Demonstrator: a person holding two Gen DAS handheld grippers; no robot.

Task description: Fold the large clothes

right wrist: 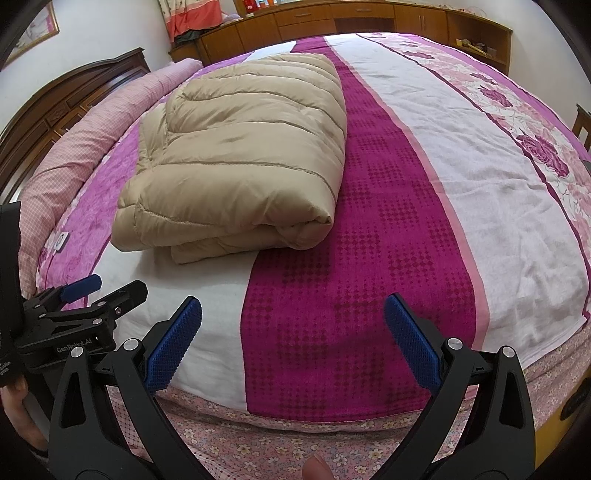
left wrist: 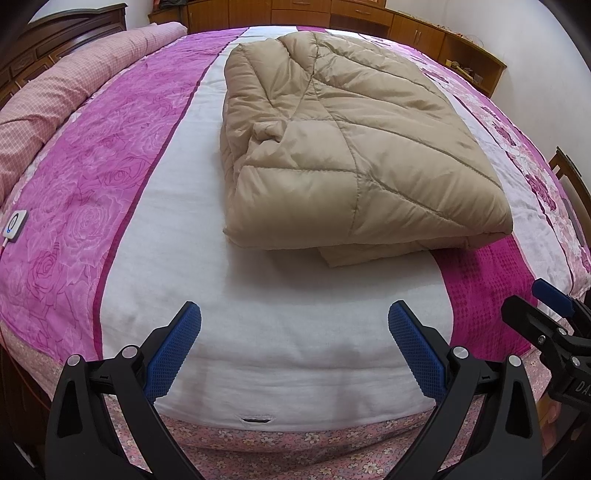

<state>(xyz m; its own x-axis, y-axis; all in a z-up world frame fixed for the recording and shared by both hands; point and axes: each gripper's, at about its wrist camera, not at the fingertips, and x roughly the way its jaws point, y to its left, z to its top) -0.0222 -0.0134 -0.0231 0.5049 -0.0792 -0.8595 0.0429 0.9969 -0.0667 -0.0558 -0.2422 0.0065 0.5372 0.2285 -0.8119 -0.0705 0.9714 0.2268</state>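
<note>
A beige quilted puffer coat, folded into a thick rectangular bundle, lies on a wide bed covered with a pink, magenta and white rose-patterned bedspread. The bundle rests mostly on a white stripe, its right edge reaching a dark magenta stripe, with a lower layer poking out at the near edge.

The left hand-held gripper, black with blue ribbed pads, hovers above the foot of the bed with its jaws spread wide, grasping nothing. The right hand-held gripper hovers just beside it, likewise released and empty. Bare bedspread lies between both and the coat.

A rolled pink checked quilt lies along the dark wooden headboard at left. A small white controller with a cord sits on the left stripe. Wooden cabinets line the far wall.
</note>
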